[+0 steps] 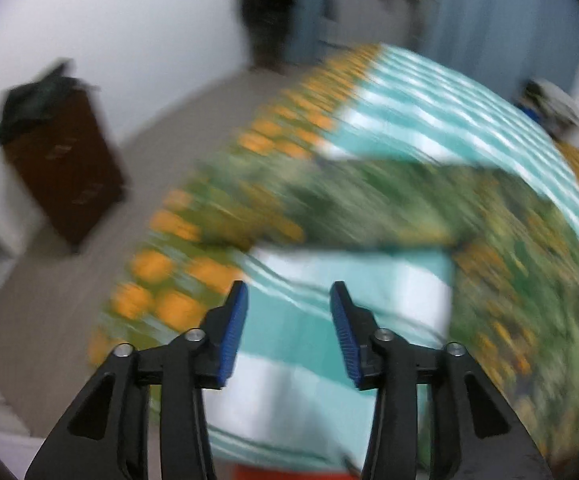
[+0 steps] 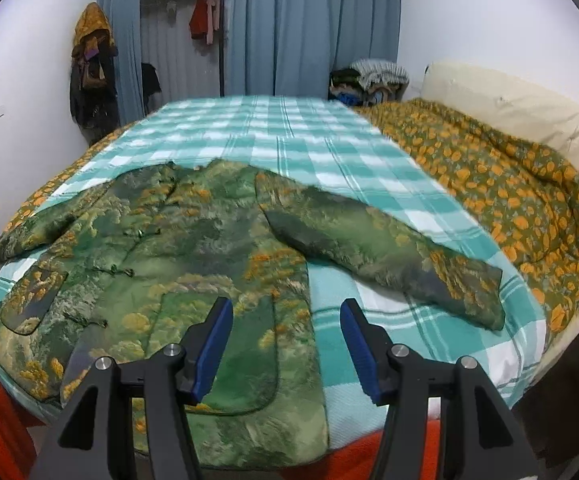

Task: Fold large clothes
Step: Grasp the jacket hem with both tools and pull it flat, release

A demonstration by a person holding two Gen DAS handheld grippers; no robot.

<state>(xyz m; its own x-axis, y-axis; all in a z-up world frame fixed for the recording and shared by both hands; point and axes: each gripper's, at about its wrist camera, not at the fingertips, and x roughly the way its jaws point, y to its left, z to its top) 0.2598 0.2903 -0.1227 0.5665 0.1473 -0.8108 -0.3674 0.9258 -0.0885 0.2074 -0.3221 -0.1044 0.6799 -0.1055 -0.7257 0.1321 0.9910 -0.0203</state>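
A green padded jacket (image 2: 193, 232) with a yellow-flower landscape print lies front up on the teal-and-white checked bed cover (image 2: 289, 132). Its right sleeve (image 2: 389, 252) stretches out toward the right. My right gripper (image 2: 286, 302) hovers open over the jacket's lower right hem, with nothing between its fingers. The left wrist view is motion-blurred. There the jacket (image 1: 389, 200) is a green smear across the middle and right. My left gripper (image 1: 288, 286) stands open above bare checked cover (image 1: 289, 340), holding nothing.
An orange-flowered quilt (image 2: 509, 184) is bunched along the bed's right side, against a cream headboard (image 2: 509, 96). Piled clothes (image 2: 369, 80) sit at the far corner before blue curtains (image 2: 309, 28). Coats (image 2: 93, 76) hang on the left wall. A brown cabinet (image 1: 65, 168) stands left of the bed.
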